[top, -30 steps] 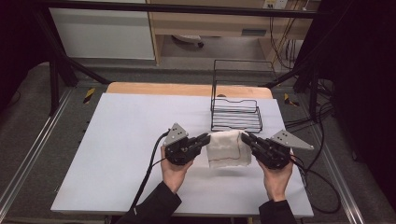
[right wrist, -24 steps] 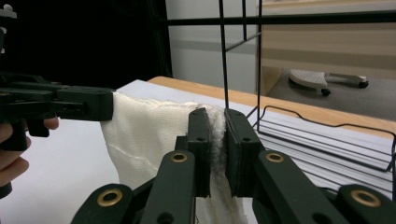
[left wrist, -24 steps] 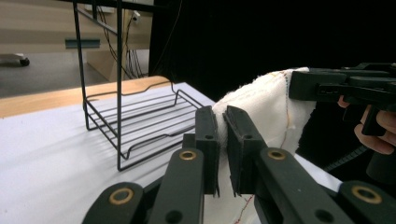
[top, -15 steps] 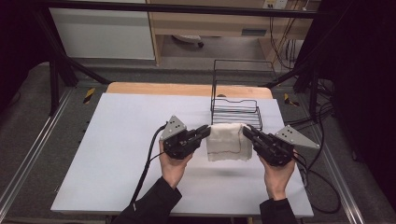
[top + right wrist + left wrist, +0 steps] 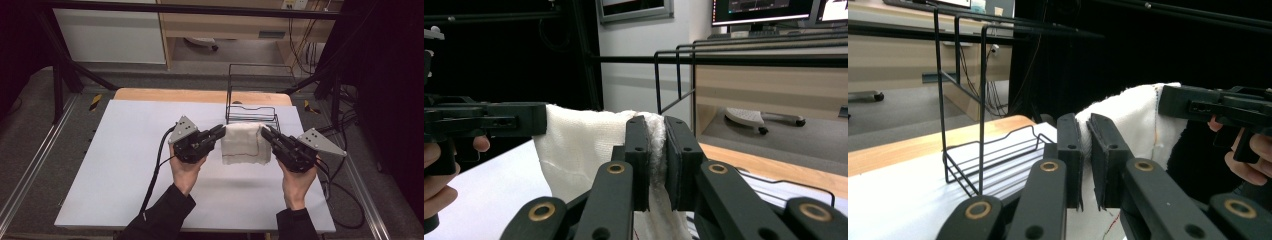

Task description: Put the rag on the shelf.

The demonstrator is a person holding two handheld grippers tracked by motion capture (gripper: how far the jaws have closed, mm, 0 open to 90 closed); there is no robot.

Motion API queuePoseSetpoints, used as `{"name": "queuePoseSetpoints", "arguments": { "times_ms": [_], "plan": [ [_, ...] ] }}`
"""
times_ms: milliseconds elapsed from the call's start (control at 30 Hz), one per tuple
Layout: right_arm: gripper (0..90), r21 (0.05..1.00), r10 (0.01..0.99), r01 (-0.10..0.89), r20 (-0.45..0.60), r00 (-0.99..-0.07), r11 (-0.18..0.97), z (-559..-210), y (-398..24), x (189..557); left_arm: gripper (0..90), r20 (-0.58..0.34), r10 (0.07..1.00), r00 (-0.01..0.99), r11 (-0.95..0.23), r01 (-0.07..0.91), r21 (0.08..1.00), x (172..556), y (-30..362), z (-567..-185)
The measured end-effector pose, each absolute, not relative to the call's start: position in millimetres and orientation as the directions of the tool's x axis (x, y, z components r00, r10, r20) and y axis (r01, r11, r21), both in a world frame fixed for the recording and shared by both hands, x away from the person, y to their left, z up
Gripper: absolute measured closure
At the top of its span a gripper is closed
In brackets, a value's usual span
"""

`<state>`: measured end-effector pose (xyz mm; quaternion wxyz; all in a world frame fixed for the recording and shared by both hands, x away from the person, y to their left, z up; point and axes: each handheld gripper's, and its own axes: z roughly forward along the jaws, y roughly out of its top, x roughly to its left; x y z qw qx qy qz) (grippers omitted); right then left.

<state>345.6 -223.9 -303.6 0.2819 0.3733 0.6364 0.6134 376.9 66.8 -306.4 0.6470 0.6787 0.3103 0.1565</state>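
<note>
A folded white cloth [image 5: 245, 144] with a thin red stitch line hangs between my two grippers, lifted off the white table [image 5: 120, 165]. My left gripper [image 5: 222, 131] is shut on the cloth's left upper edge, and my right gripper [image 5: 264, 132] is shut on its right upper edge. In the left gripper view the cloth [image 5: 1133, 120] is pinched between the black jaws of the left gripper [image 5: 1088, 125], with the other gripper's jaw across its far end. In the right gripper view the cloth [image 5: 584, 145] drapes down from the right gripper [image 5: 656, 125].
A black wire rack [image 5: 251, 97] stands just behind the cloth near the table's far edge, also the wire rack [image 5: 973, 135] in the left gripper view. Cables trail from both grippers toward the front. A wooden strip [image 5: 200, 96] borders the table's back.
Both grippers have risen together with the cloth, which now hangs higher above the table in front of the rack.
</note>
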Motion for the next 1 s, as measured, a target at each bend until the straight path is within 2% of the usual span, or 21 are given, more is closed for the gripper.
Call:
{"name": "queuePoseSetpoints", "arguments": {
  "times_ms": [1000],
  "plan": [
    [81.8, 0.998, 0.841, 0.03, 0.068, -0.536, -0.062, -263, -225, 359, 83.7, -0.159, 0.629, 0.761, 0.083, 0.137, 0.987, 398, 59, -262]
  ]
}}
